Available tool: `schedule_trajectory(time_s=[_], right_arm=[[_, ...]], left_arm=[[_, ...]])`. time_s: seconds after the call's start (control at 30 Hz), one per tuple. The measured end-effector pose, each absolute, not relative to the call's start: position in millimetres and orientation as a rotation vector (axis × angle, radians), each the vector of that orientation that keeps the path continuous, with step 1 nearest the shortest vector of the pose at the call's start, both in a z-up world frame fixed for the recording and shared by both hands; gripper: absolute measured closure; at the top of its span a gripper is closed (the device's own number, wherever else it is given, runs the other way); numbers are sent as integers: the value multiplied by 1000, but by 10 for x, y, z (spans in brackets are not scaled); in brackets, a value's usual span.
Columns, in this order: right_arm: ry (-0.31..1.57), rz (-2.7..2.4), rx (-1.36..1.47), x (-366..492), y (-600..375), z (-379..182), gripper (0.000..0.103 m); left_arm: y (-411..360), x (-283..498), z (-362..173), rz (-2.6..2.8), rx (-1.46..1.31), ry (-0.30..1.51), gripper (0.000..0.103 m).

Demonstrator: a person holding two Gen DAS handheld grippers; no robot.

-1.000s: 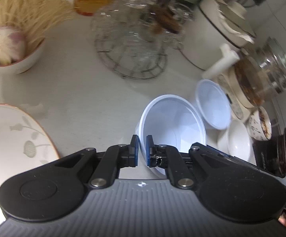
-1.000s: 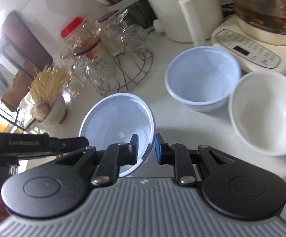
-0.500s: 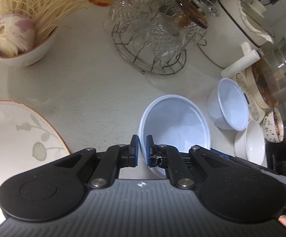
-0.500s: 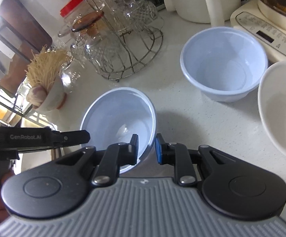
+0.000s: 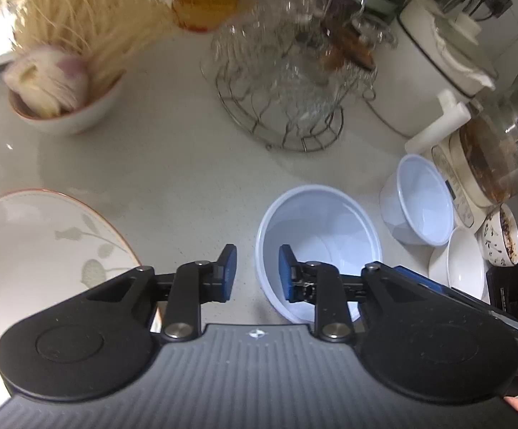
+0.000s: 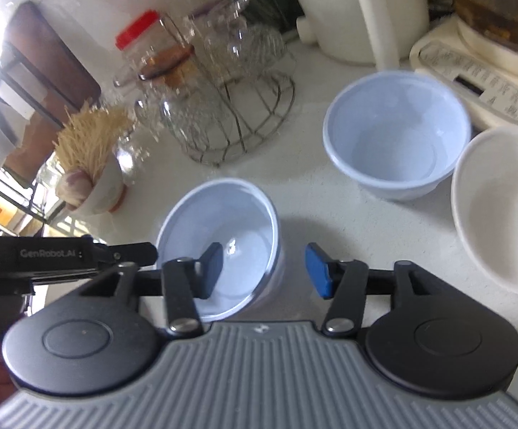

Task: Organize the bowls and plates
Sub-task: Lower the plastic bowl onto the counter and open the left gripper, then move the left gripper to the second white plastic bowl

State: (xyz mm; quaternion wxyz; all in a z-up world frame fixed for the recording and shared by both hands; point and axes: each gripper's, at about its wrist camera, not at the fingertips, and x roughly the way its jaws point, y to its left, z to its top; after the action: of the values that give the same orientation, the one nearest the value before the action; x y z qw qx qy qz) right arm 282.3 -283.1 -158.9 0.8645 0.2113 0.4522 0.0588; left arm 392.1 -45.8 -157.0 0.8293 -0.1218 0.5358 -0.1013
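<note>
Now both our grippers, left (image 5: 255,271) and right (image 6: 264,270), have just spread their jaws off the pale blue bowl (image 6: 219,243), because it sits on the counter (image 5: 187,178) near its twin (image 6: 396,136).

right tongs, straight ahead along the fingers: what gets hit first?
Most likely the near pale blue bowl: the right tongs have just been opening and now straddle its right rim, pads clear. Past that, bare counter. Depth is uncertain.

Two pale blue bowls (image 6: 219,243) (image 6: 398,136), one white bowl (image 6: 502,207), one patterned plate (image 5: 37,250), one noodle bowl (image 5: 65,107), one wire rack (image 5: 287,107)
</note>
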Motion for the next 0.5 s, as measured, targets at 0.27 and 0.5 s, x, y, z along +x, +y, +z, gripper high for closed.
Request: schedule_trajectory(time_s=[0.27, 0.5], right_arm=[[847, 49, 395, 2579, -2895, -1273, 48], [759, 29, 378, 2352, -2867, -903, 48]], left_arm=[[-452, 3703, -1209, -243, -225, 1074, 72], [-545, 3455, -819, -298, -166, 995, 70]])
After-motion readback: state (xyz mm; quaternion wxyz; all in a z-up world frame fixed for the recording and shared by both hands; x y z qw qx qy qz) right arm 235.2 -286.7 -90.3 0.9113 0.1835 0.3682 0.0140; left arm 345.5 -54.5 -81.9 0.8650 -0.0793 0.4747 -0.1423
